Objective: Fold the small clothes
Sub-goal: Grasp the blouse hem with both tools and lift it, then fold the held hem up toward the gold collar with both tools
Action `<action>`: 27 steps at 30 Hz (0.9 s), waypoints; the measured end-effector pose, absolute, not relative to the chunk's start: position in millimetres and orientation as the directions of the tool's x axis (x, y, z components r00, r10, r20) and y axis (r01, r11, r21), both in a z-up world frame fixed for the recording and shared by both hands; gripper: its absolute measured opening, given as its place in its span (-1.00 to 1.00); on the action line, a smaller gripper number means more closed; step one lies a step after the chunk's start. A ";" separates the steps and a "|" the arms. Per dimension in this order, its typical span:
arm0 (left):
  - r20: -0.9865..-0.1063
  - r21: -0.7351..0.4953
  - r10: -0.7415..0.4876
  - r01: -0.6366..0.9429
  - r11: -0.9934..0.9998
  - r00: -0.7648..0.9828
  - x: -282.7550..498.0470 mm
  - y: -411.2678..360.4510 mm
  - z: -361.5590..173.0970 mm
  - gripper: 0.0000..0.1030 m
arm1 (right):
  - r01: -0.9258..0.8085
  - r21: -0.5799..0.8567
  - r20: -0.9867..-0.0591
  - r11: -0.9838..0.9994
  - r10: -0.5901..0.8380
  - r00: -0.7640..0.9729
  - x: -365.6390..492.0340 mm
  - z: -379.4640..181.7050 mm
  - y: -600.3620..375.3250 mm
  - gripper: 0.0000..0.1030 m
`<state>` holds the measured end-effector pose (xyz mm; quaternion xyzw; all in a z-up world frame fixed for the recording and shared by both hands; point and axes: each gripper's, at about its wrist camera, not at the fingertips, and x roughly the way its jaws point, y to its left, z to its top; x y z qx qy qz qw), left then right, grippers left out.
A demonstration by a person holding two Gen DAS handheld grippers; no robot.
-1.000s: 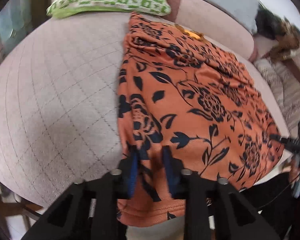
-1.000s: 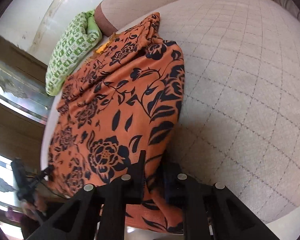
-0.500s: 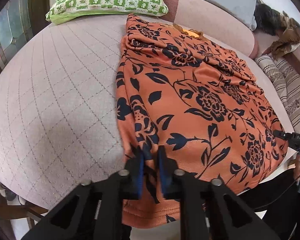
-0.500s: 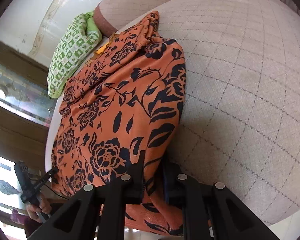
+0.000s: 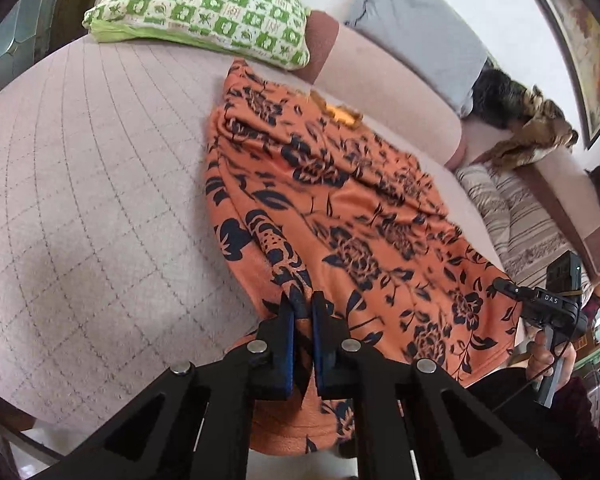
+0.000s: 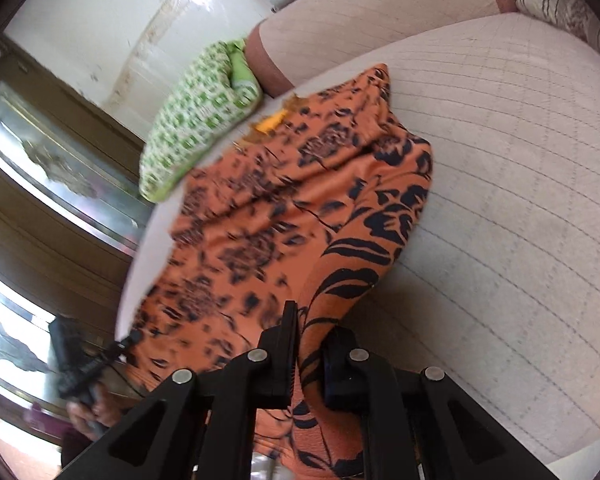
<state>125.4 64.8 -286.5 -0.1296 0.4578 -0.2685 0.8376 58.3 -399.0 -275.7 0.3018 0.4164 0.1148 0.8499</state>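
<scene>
The fold has barely begun: the orange garment (image 5: 340,216) lies spread nearly flat on the quilted sofa seat (image 5: 80,184), its far end near the green checked cushion (image 5: 204,8) and its near hem hanging over the seat's front edge. No layer is yet doubled over, so the whole fold, and any smoothing after it, is left to do.

Both near corners are taken up. The left gripper (image 5: 302,312) has its fingers closed down tight on a pinched ridge of cloth at the hem corner on the cushion's side; these have just been closing, with the fabric between them. The right gripper (image 6: 310,336) likewise has just been closing and clamps the opposite hem corner, farther from the cushion, where the cloth rises in a taut strip between the fingers.

The garment is a thin, soft knit, orange with navy roses and leaves; it drapes limply and gathers into soft creases at the end towards the cushion. A yellow label (image 5: 342,114) shows there. The seat is pale, matte, stitched in a diamond grid, slightly domed, likely grippy enough to hold the cloth as the hem is carried towards the cushion
</scene>
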 end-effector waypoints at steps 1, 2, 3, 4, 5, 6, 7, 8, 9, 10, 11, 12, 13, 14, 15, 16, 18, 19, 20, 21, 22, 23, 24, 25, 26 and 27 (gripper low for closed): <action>-0.692 -0.461 -0.569 0.335 0.822 0.444 125.2 64.6 -284.0 -0.87 | 0.051 0.633 -0.618 0.772 0.465 0.634 59.4 -273.0 -403.0 -0.80; -0.688 -0.460 -0.571 0.338 0.821 0.448 125.0 64.1 -282.6 -0.87 | 0.048 0.655 -0.599 0.754 0.479 0.641 61.0 -271.0 -402.7 -0.80; -0.685 -0.460 -0.573 0.342 0.819 0.450 125.0 63.3 -281.2 -0.87 | 0.046 0.676 -0.581 0.736 0.493 0.648 62.0 -268.1 -406.6 -0.80; -0.683 -0.460 -0.574 0.344 0.818 0.451 125.0 62.7 -280.2 -0.87 | 0.043 0.693 -0.565 0.719 0.506 0.652 63.0 -267.4 -409.5 -0.80; -0.680 -0.460 -0.576 0.348 0.817 0.453 125.4 61.7 -278.6 -0.87 | 0.042 0.711 -0.551 0.702 0.519 0.654 64.2 -267.5 -412.0 -0.80; -0.674 -0.462 -0.581 0.353 0.813 0.456 125.5 61.1 -276.4 -0.87 | 0.041 0.734 -0.532 0.678 0.535 0.656 65.8 -267.4 -416.0 -0.80; -0.665 -0.469 -0.590 0.358 0.807 0.458 125.4 60.8 -273.6 -0.87 | 0.040 0.744 -0.523 0.667 0.545 0.656 66.7 -267.2 -418.0 -0.80; -0.657 -0.476 -0.598 0.362 0.802 0.460 126.0 60.3 -270.9 -0.87 | 0.038 0.756 -0.514 0.653 0.557 0.652 69.0 -267.1 -419.4 -0.80; -0.651 -0.480 -0.603 0.365 0.798 0.462 126.9 60.3 -268.6 -0.87 | 0.038 0.760 -0.512 0.648 0.563 0.649 71.4 -266.4 -419.7 -0.80; -0.643 -0.487 -0.610 0.368 0.793 0.464 128.7 60.5 -265.0 -0.87 | 0.037 0.764 -0.509 0.644 0.567 0.647 73.8 -265.1 -420.2 -0.80; -0.638 -0.493 -0.615 0.368 0.788 0.464 131.6 60.1 -262.0 -0.87 | 0.030 0.769 -0.502 0.638 0.574 0.647 76.6 -263.2 -420.1 -0.80; -0.635 -0.497 -0.618 0.368 0.786 0.463 134.9 59.8 -259.2 -0.87 | 0.023 0.774 -0.493 0.632 0.580 0.649 78.4 -261.6 -420.0 -0.80; -0.636 -0.494 -0.616 0.368 0.788 0.464 137.6 59.6 -256.7 -0.87 | 0.017 0.778 -0.485 0.628 0.584 0.651 80.5 -260.0 -420.7 -0.80; -0.638 -0.488 -0.611 0.366 0.792 0.469 142.3 59.3 -252.7 -0.87 | 0.009 0.785 -0.473 0.620 0.589 0.655 83.6 -257.6 -421.7 -0.80; -0.636 -0.489 -0.610 0.365 0.792 0.472 146.5 59.5 -249.4 -0.87 | 0.003 0.790 -0.464 0.613 0.595 0.656 86.0 -256.7 -423.2 -0.80; -0.628 -0.496 -0.614 0.363 0.789 0.478 153.0 59.9 -244.5 -0.87 | -0.005 0.799 -0.448 0.601 0.600 0.662 90.8 -254.0 -424.6 -0.80; -0.618 -0.499 -0.617 0.362 0.787 0.487 164.1 61.4 -235.7 -0.87 | -0.017 0.813 -0.419 0.582 0.606 0.676 102.5 -248.4 -428.2 -0.80; -0.617 -0.496 -0.613 0.360 0.790 0.494 171.9 60.9 -229.7 -0.87 | -0.021 0.821 -0.405 0.570 0.608 0.683 109.3 -245.6 -430.1 -0.80; -0.618 -0.491 -0.609 0.361 0.793 0.497 178.4 60.2 -225.2 -0.87 | -0.023 0.829 -0.392 0.559 0.609 0.689 117.4 -242.5 -431.9 -0.80; -0.619 -0.482 -0.603 0.364 0.797 0.503 185.9 58.5 -220.3 -0.87 | -0.025 0.835 -0.379 0.549 0.608 0.697 125.1 -238.7 -433.7 -0.80; -0.617 -0.471 -0.598 0.368 0.802 0.512 193.7 56.6 -215.4 -0.87 | -0.027 0.840 -0.368 0.541 0.608 0.703 132.6 -236.2 -435.2 -0.80; -0.617 -0.462 -0.591 0.369 0.807 0.520 201.0 55.0 -211.8 -0.87 | -0.029 0.845 -0.357 0.534 0.604 0.713 143.5 -233.1 -437.1 -0.80; -0.616 -0.458 -0.586 0.365 0.810 0.528 207.6 54.5 -209.2 -0.87 | -0.029 0.846 -0.352 0.532 0.600 0.719 150.7 -231.4 -439.1 -0.80; -0.612 -0.458 -0.581 0.359 0.813 0.536 214.8 54.8 -207.0 -0.87 | -0.027 0.851 -0.343 0.525 0.595 0.727 161.9 -230.4 -441.7 -0.80; -0.607 -0.460 -0.578 0.352 0.815 0.545 218.1 55.4 -206.1 -0.87 | -0.025 0.856 -0.334 0.516 0.589 0.736 171.6 -230.9 -444.6 -0.80; -0.600 -0.468 -0.580 0.346 0.813 0.552 221.2 55.7 -206.3 -0.87 | -0.020 0.858 -0.330 0.512 0.583 0.742 176.2 -231.2 -446.2 -0.80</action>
